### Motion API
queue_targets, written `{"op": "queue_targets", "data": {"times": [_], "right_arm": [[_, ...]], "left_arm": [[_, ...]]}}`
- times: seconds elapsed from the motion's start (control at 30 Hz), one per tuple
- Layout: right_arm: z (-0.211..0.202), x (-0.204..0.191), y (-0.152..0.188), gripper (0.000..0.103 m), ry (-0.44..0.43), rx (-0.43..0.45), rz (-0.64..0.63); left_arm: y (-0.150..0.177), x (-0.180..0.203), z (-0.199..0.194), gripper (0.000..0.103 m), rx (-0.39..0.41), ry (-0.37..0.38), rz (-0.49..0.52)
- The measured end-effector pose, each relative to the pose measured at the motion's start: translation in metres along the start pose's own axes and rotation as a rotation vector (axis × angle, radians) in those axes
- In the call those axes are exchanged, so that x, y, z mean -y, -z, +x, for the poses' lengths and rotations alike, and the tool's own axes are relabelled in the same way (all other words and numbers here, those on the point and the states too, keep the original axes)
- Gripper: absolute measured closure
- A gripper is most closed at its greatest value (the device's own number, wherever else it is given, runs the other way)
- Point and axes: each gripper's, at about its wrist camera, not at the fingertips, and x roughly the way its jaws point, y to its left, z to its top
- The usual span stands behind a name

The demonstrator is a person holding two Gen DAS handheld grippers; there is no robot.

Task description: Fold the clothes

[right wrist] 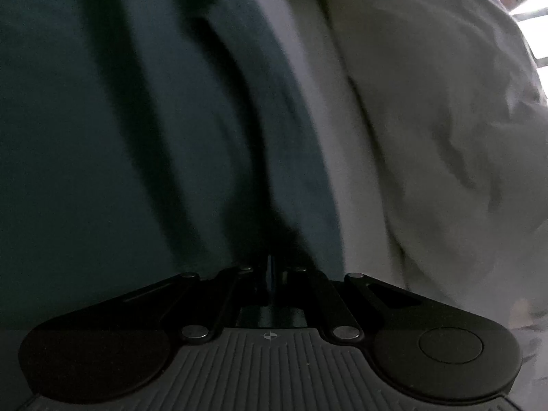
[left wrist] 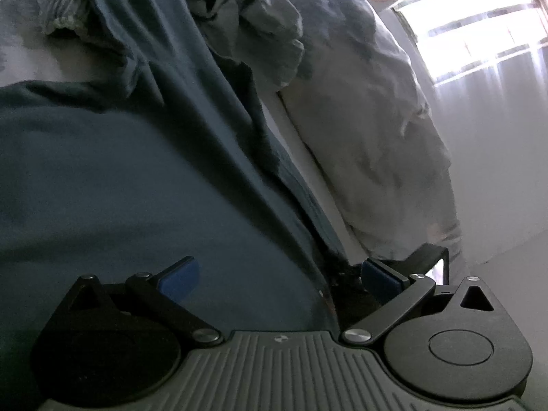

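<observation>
Your teal garment (left wrist: 102,178) runs off the left edge of the left wrist view, so you can't tell its full shape. On the right wrist view, the right gripper (right wrist: 274,274) sits in deep shadow and its pads are hidden. The pale bedding (right wrist: 428,120) there is smeared with blur.

Soft matt teal cloth garment (left wrist: 120,171); rumpled pale quilt (left wrist: 370,130); matt black plastic gripper (left wrist: 279,275).
</observation>
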Motion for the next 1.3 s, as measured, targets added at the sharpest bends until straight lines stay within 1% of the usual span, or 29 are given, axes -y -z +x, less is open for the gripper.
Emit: {"op": "queue_targets", "data": {"times": [0.07, 0.2, 0.23, 0.3, 0.37, 0.4, 0.43, 0.47, 0.53, 0.57, 0.6, 0.7, 0.77, 1.03, 1.2, 1.27, 1.3], "right_arm": [[0.002, 0.006, -0.001, 0.101, 0.015, -0.008, -0.003], [0.009, 0.009, -0.008, 0.102, 0.01, -0.039, -0.017], [0.009, 0.017, -0.012, 0.101, 0.011, -0.036, 0.002], [0.015, 0.024, -0.02, 0.101, -0.013, -0.037, 0.018], [0.025, 0.031, -0.028, 0.102, -0.055, -0.072, -0.006], [0.034, 0.033, -0.032, 0.103, -0.045, -0.086, -0.026], [0.042, 0.039, -0.035, 0.103, 0.03, -0.096, -0.021], [0.047, 0.045, -0.036, 0.103, 0.161, -0.104, 0.01], [0.05, 0.064, -0.039, 0.099, 0.537, -0.061, 0.147], [0.046, 0.072, -0.038, 0.1, 0.567, -0.038, 0.224], [0.043, 0.079, -0.037, 0.1, 0.518, -0.024, 0.293], [0.044, 0.076, -0.046, 0.1, 0.446, -0.009, 0.281], [0.034, 0.073, -0.048, 0.1, 0.31, 0.04, 0.288], [0.011, 0.024, -0.101, 0.1, -0.107, 0.171, 0.125], [-0.003, -0.007, -0.135, 0.1, -0.368, 0.251, 0.019], [0.007, -0.012, -0.144, 0.1, -0.318, 0.238, -0.008], [0.012, -0.016, -0.147, 0.1, -0.23, 0.235, -0.034]], "left_arm": [[-0.002, -0.003, 0.0, 0.0, 0.001, -0.006, -0.014], [-0.003, -0.011, 0.007, 0.0, -0.005, -0.035, -0.03], [-0.004, -0.013, 0.008, 0.0, -0.005, -0.042, -0.043], [-0.005, -0.016, 0.011, 0.0, -0.005, -0.053, -0.067], [-0.005, -0.016, 0.013, 0.0, -0.006, -0.056, -0.064], [-0.005, -0.016, 0.014, 0.0, -0.006, -0.06, -0.057], [-0.006, -0.016, 0.014, 0.0, -0.003, -0.065, -0.049], [-0.007, -0.017, 0.014, 0.0, 0.003, -0.071, -0.048], [-0.008, -0.018, 0.013, 0.0, 0.013, -0.082, -0.046], [-0.009, -0.019, 0.012, 0.0, 0.012, -0.083, -0.053], [-0.009, -0.02, 0.011, 0.0, 0.012, -0.083, -0.06], [-0.008, -0.02, 0.009, 0.0, 0.005, -0.081, -0.072], [-0.008, -0.019, 0.009, 0.0, -0.001, -0.078, -0.079], [-0.016, -0.026, 0.005, 0.0, 0.03, -0.094, -0.122], [-0.019, -0.027, 0.005, 0.0, 0.023, -0.096, -0.129], [-0.02, -0.028, 0.005, 0.0, 0.021, -0.097, -0.129], [-0.021, -0.029, 0.005, 0.0, 0.022, -0.099, -0.129]]}}
